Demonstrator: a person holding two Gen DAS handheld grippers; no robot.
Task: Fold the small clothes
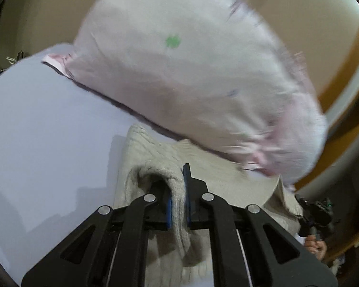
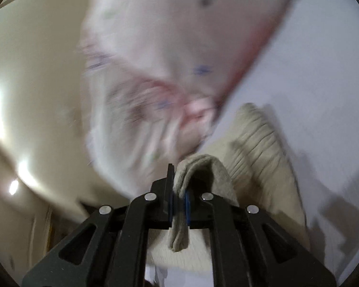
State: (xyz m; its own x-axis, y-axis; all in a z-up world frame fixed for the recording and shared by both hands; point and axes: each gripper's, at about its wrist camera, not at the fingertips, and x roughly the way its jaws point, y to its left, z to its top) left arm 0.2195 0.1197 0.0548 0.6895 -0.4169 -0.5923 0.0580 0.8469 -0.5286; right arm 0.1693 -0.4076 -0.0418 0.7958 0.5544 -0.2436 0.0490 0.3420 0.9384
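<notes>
A small beige knit garment (image 1: pixel 146 148) lies on a pale lilac table (image 1: pixel 47 119). My left gripper (image 1: pixel 178 198) is shut on a bunched fold of its edge. In the right wrist view my right gripper (image 2: pixel 178 198) is shut on another fold of the same beige knit garment (image 2: pixel 258 129), whose ribbed part lies on the table (image 2: pixel 311 67) ahead to the right. A pale pink printed garment (image 1: pixel 191 71) lies beyond the knit one, partly over it and past the table's edge; it is blurred in the right wrist view (image 2: pixel 167 47).
The other hand-held gripper and the person's hand (image 1: pixel 316 217) show at the right of the left wrist view. A cream wall and wooden trim (image 1: pixel 347 59) lie behind the table. Cream wall with light glare (image 2: pixel 24 95) fills the left of the right wrist view.
</notes>
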